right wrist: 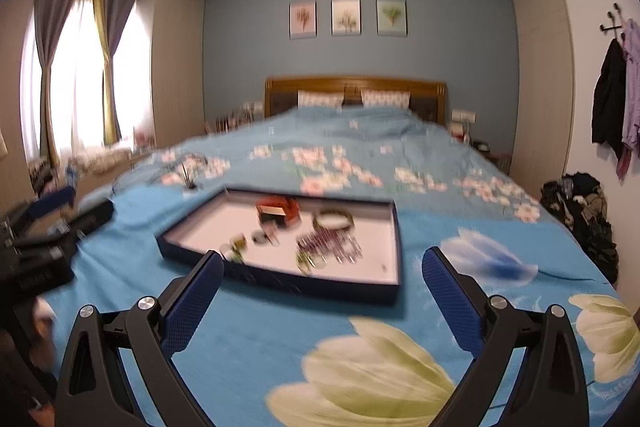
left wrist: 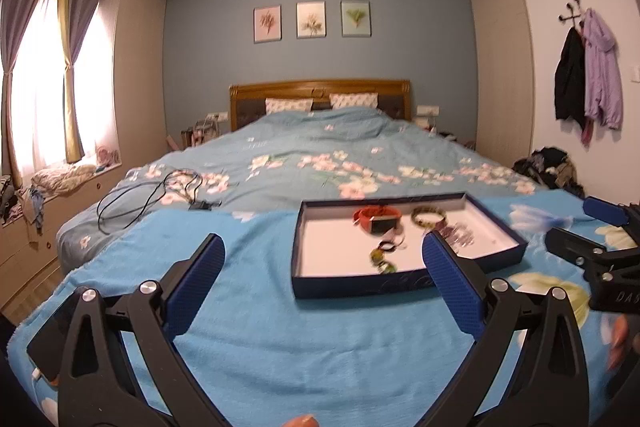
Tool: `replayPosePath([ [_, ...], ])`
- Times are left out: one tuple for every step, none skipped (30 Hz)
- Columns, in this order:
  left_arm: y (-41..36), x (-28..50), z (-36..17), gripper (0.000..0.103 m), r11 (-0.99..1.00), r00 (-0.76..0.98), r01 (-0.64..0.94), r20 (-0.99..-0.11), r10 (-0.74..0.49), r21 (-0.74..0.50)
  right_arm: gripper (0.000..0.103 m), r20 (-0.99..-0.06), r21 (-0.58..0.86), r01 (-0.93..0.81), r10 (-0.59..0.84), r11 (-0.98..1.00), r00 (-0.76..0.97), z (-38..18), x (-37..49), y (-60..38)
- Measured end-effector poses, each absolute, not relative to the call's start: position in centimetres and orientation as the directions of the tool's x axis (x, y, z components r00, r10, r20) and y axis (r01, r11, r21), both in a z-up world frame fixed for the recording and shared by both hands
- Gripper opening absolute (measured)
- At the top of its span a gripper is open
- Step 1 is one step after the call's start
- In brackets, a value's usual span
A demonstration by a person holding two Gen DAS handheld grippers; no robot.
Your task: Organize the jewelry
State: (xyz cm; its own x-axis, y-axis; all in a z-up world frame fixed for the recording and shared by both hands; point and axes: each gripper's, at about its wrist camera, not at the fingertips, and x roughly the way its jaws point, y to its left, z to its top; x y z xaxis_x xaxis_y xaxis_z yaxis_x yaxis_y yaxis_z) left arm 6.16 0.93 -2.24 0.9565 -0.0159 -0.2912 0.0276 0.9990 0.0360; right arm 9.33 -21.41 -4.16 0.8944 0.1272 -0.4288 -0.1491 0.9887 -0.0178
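Note:
A dark blue tray with a white floor lies on the blue blanket; it also shows in the right wrist view. In it lie a red watch, a greenish bracelet, a purple beaded piece and small green-beaded items. My left gripper is open and empty, just short of the tray's near edge. My right gripper is open and empty, over the tray's near rim. The right view is blurred.
The bed with a floral blue cover stretches behind the tray. A black cable lies on the bed at left. The right gripper shows at the right of the left view. Clothes pile lies by the right wall.

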Motion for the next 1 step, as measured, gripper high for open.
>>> replayPosePath([
  [1.16,6.49,-2.35,0.097,0.999,0.952,0.026,-0.305,-0.014,0.036,0.096,-0.429,-0.018,-0.149,0.127,0.989,0.894,-4.16,9.33,-21.41],
])
